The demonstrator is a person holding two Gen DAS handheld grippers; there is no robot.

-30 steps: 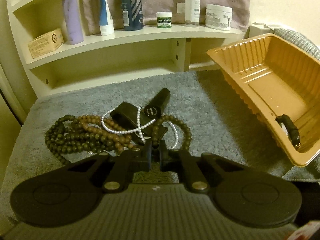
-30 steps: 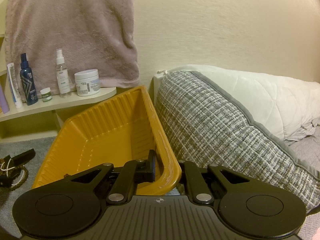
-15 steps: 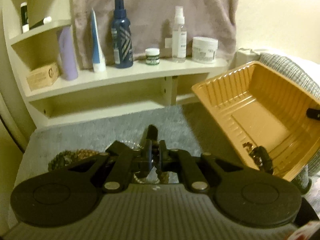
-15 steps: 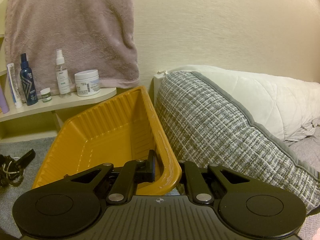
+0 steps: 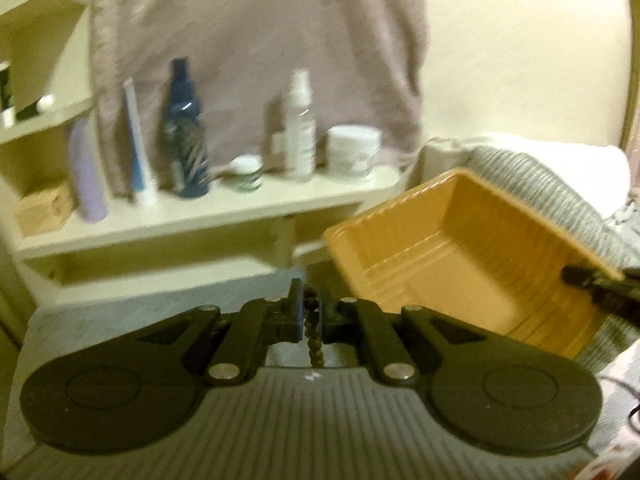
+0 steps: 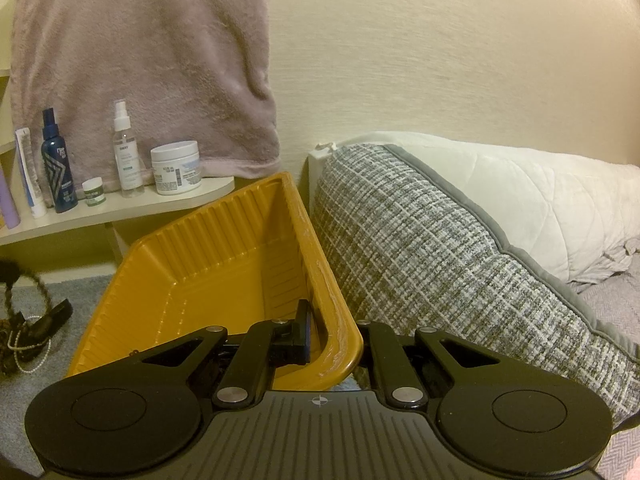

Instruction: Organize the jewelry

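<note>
Left wrist view: left gripper is pinching a brown bead strand beside the orange tray; right gripper is clamping the tray's rim.

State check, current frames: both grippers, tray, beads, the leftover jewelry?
left gripper: shut on the brown bead strand, lifted.
brown bead strand: pinched, hanging below the fingers.
right gripper: shut on the orange tray's rim.
orange tray: tilted, propped against the grey cushion.
remaining jewelry pile: on the grey mat, pearls and beads tangled.
</note>
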